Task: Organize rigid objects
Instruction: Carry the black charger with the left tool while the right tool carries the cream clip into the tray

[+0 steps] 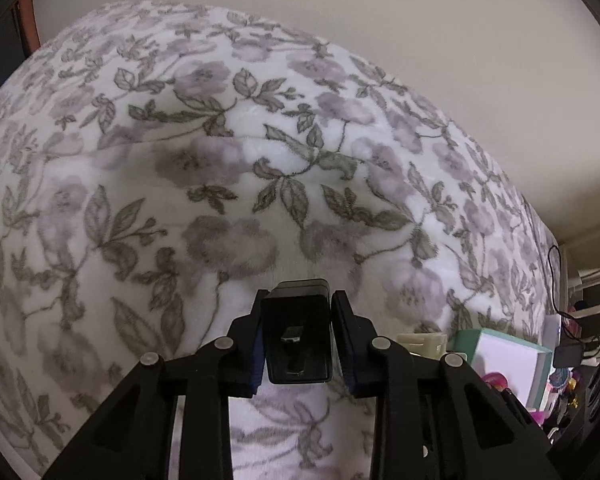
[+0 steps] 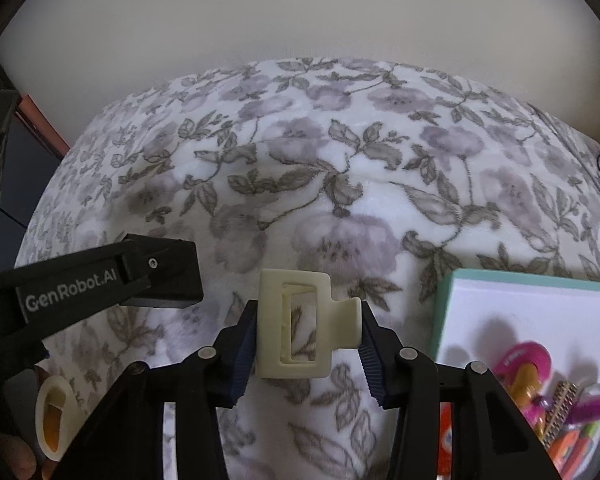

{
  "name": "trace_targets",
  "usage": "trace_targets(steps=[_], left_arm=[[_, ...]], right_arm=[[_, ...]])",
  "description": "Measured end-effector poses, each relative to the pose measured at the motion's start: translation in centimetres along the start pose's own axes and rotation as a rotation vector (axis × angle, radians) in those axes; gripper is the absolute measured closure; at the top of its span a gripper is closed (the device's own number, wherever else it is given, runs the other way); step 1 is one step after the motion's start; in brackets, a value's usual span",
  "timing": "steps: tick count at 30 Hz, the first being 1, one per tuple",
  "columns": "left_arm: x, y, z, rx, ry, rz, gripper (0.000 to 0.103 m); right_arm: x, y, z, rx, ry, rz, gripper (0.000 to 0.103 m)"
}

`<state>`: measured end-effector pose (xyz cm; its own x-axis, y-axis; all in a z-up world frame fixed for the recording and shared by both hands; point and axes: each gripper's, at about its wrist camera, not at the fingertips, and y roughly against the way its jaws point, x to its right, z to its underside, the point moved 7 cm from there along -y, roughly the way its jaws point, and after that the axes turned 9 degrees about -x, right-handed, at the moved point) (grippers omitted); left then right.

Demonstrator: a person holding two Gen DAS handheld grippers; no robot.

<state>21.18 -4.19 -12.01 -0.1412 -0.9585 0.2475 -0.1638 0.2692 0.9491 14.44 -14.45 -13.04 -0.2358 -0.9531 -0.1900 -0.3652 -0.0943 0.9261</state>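
Right wrist view alone shows jaws grasping cream clip (image 2: 296, 326); left's clench black box (image 1: 298, 340).

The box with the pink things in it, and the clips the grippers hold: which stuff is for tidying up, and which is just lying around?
For the job:
- black clip in left hand-held gripper
- cream clip in right hand-held gripper
- teal box, holding colourful trinkets

Just lying about:
- floral blanket
- black cable

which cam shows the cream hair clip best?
Right wrist: the cream hair clip sits centred, whole, clamped in the right gripper. In the left wrist view only a sliver of it shows behind the left gripper's finger.
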Motion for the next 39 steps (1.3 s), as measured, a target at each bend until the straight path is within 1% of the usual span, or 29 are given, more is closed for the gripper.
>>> trace_targets(steps=[6,9,16,18,27,31,35,39], left_arm=[[0.5,2.9,1.8,0.046,-0.023,0.01,0.071],[0.9,3.9,3.3,0.058,-0.039,0.016,0.071],[2.5,6.1,6.1,0.101,-0.094,0.028,0.071],[3.0,6.6,7.0,0.109,-0.11,0.036,0.071],[4.9,7.2,10.6,0.119,-0.173,0.025,0.071],[5.9,7.3,11.7,0.129,-0.204,0.012,0.071],[7.3,6.7,12.8,0.113,-0.243,0.007,0.071],[8.6,6.0,13.5,0.092,-0.281,0.007,0.071]], right_arm=[[0.4,3.4,1.8,0.023,-0.008,0.015,0.054],[1.0,5.1,3.1,0.035,-0.033,0.002,0.054],[2.8,7.7,6.4,0.044,-0.089,-0.017,0.054],[3.3,8.5,7.1,0.055,-0.098,-0.004,0.054],[5.2,11.2,10.0,0.081,-0.161,0.015,0.054],[6.2,11.6,11.3,0.069,-0.202,-0.007,0.054],[7.1,11.5,11.7,0.059,-0.221,-0.012,0.054],[8.6,11.3,11.7,0.047,-0.249,0.004,0.054]])
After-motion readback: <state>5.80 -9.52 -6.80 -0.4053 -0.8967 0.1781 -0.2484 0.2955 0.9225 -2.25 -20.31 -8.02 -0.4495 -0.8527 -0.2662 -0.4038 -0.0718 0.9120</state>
